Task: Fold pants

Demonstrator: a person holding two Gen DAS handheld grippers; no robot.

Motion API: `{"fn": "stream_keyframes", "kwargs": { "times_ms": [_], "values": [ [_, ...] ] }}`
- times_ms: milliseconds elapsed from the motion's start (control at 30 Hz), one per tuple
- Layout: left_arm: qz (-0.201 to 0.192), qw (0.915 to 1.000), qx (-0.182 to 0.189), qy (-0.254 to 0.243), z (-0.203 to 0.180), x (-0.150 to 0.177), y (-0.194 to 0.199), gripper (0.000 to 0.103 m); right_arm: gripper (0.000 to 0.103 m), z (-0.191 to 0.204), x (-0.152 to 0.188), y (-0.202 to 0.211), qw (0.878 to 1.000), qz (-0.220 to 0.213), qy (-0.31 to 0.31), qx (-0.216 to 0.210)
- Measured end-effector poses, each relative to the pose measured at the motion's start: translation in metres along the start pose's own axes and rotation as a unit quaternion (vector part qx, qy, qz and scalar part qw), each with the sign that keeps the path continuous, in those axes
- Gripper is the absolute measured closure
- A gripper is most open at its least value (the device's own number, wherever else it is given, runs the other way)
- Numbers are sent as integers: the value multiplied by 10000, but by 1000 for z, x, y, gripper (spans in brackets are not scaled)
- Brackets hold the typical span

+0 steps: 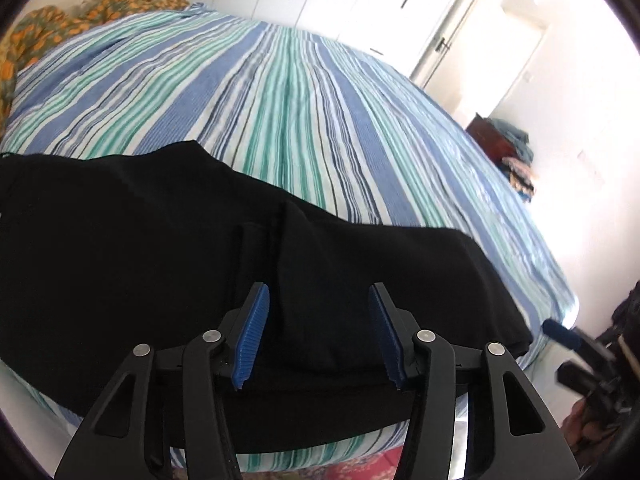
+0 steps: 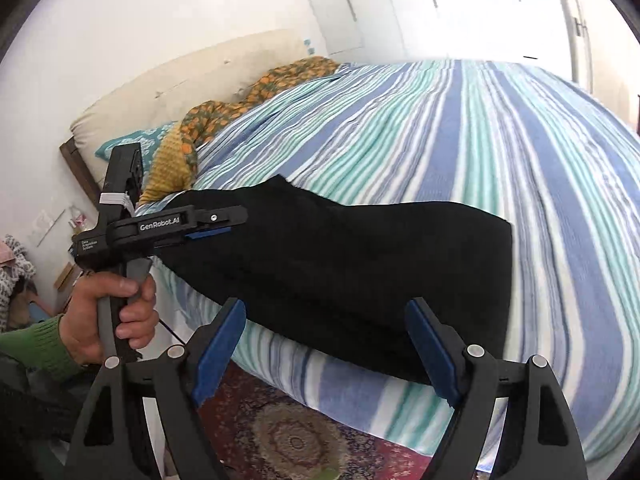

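Observation:
The black pants point(image 1: 168, 264) lie folded in a flat band along the near edge of the striped bed; they also show in the right wrist view point(image 2: 360, 256). My left gripper point(image 1: 318, 300) is open, its blue pads just above the pants' middle, nothing between them. It also shows in the right wrist view point(image 2: 224, 222) at the pants' left end. My right gripper point(image 2: 326, 316) is open and empty, hovering over the pants' near edge. It appears blurred at the right edge of the left wrist view point(image 1: 568, 336).
The bed has a blue, green and white striped cover point(image 1: 304, 92). An orange floral blanket point(image 2: 248, 100) and pillows lie at the headboard. A patterned red rug point(image 2: 296, 436) covers the floor beside the bed. A pile of clothes point(image 1: 516, 152) sits beyond the bed's far side.

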State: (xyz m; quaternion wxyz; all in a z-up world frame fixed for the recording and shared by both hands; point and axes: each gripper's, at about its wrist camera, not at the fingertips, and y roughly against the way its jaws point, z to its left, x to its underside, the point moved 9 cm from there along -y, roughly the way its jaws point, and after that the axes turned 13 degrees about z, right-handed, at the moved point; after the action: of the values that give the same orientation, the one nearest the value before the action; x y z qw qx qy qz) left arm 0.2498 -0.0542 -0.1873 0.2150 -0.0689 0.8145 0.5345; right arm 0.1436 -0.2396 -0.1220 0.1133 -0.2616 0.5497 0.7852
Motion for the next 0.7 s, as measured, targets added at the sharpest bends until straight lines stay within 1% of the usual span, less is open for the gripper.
{"fn": "stream_keyframes", "kwargs": {
  "times_ms": [67,100,133,200,233,267,300,333,433,500,533,567,633,667,700],
  "values": [
    [195,9995,-260,-19,0,0,-13,53,21,-11,-8,10,9993,-209,-315,-6],
    [271,9991,-337,25,4,0,-18,53,21,-20,-9,19,9986,-336,-404,-39],
    [332,9986,-394,67,7,0,-22,53,21,-21,-12,22,9982,-413,-425,-49],
    [390,9984,-396,69,8,3,-25,53,21,-21,-14,22,9985,-407,-369,-41],
    [397,9984,-401,36,7,4,-26,57,21,-20,-16,20,9988,-362,-335,-68],
    [399,9982,-458,-22,6,5,-28,78,21,-17,-17,17,9990,-312,-296,-98],
    [414,9978,-516,-75,6,7,-28,93,21,-14,-18,13,9993,-269,-249,-104],
    [433,9978,-500,-72,5,8,-26,95,21,-12,-16,14,9995,-243,-196,-88],
    [155,9985,-533,33,2,10,1,97,21,-11,-17,19,9995,-312,-87,37],
    [-15,9980,-627,118,11,10,20,97,21,-13,-18,29,9985,-500,-62,209],
    [-41,9975,-692,166,18,13,25,97,21,-15,-20,36,9975,-642,-63,297],
    [37,9967,-782,216,27,17,24,97,21,-17,-22,41,9965,-752,-71,362],
    [385,9946,-898,340,42,27,9,98,15,-23,-24,43,9960,-783,-158,402],
    [502,9944,-832,408,45,30,2,97,15,-26,-23,37,9968,-682,-244,338],
    [525,9942,-825,436,46,30,-1,95,15,-29,-21,27,9979,-502,-344,218]
  ]
}}
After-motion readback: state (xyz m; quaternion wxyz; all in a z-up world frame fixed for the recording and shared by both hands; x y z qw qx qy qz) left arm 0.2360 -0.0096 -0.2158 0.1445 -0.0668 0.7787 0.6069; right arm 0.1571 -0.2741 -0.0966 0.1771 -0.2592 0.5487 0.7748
